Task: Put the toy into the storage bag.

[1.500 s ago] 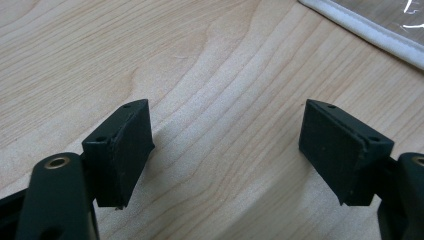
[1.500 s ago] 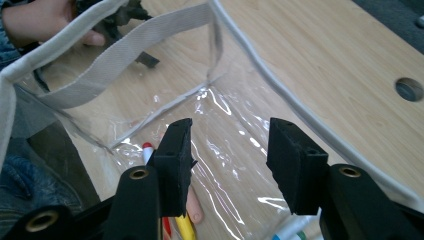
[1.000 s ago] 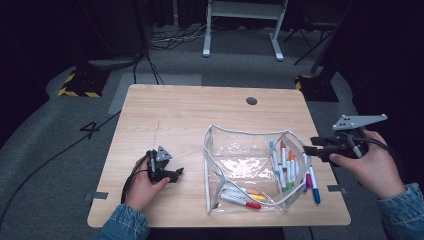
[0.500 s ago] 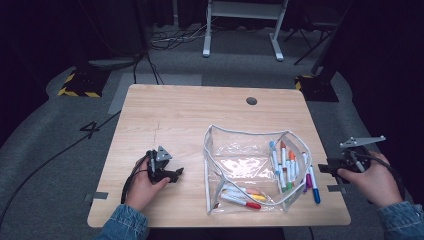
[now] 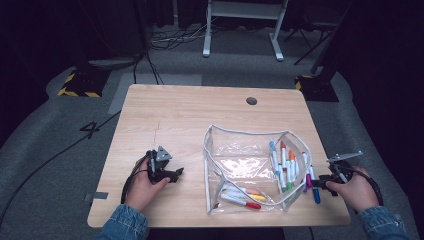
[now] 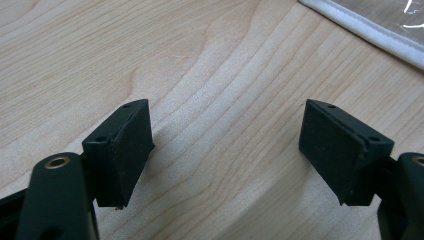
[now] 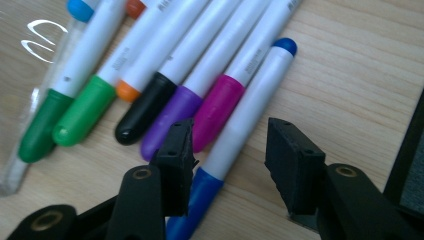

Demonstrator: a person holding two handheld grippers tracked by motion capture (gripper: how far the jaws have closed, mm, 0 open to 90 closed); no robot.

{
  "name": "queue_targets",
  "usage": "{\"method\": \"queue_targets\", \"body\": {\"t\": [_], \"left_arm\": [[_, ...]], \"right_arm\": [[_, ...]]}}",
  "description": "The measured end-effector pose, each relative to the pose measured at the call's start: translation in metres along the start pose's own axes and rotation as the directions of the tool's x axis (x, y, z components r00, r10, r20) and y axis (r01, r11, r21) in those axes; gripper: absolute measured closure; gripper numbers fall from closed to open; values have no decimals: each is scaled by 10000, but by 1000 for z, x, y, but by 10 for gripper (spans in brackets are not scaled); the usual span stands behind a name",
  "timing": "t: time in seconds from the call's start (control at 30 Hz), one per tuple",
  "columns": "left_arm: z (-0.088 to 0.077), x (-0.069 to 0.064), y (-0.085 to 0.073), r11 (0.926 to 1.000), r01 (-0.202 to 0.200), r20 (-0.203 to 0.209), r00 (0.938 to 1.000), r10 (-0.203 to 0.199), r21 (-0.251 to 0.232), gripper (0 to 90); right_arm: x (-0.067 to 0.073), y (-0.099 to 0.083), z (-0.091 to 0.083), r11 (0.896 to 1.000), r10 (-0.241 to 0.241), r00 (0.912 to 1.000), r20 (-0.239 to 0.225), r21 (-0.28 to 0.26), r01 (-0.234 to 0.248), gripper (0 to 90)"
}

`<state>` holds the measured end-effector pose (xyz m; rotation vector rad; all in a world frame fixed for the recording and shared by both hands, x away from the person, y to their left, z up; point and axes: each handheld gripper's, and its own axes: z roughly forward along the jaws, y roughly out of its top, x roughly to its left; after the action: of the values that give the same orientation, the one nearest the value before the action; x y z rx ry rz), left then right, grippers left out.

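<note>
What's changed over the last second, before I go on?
The right gripper has dropped from above the table's right edge to straddle the blue marker, its fingers closing slightly but not gripping. The left gripper, clear pouch and other markers stayed put.

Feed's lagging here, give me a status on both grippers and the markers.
Left gripper open, resting on bare table. Right gripper open, jaws just closing, straddling blue marker, not clamped. Magenta marker crowds one side.
</note>
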<state>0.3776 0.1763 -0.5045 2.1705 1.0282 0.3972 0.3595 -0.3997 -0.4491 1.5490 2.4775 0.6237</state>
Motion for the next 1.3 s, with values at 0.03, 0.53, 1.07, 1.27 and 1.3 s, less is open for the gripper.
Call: {"method": "queue_targets", "body": {"t": [0.03, 0.53, 1.07, 1.27, 1.3], "left_arm": [[0, 0, 0, 10000, 17, -1, 10000, -17, 11, 220], [0, 0, 0, 10000, -22, -10, 10000, 22, 2, 220], [0, 0, 0, 10000, 17, 6, 10000, -17, -2, 220], [0, 0, 0, 10000, 22, 7, 10000, -22, 3, 220], [0, 0, 0, 10000, -64, -32, 10000, 64, 20, 220]], "right_arm": [[-2, -1, 2, 10000, 18, 10000, 49, 14, -18, 560], [-21, -6, 14, 9960, 742, 9917, 1051, 428, -790, 767], [-16, 11, -36, 9961, 760, 9942, 765, -513, -722, 768], [-7, 28, -68, 9942, 490, 9973, 538, -985, -436, 768], [-4, 32, -75, 9925, 608, 9976, 322, -1085, -570, 769]]}}
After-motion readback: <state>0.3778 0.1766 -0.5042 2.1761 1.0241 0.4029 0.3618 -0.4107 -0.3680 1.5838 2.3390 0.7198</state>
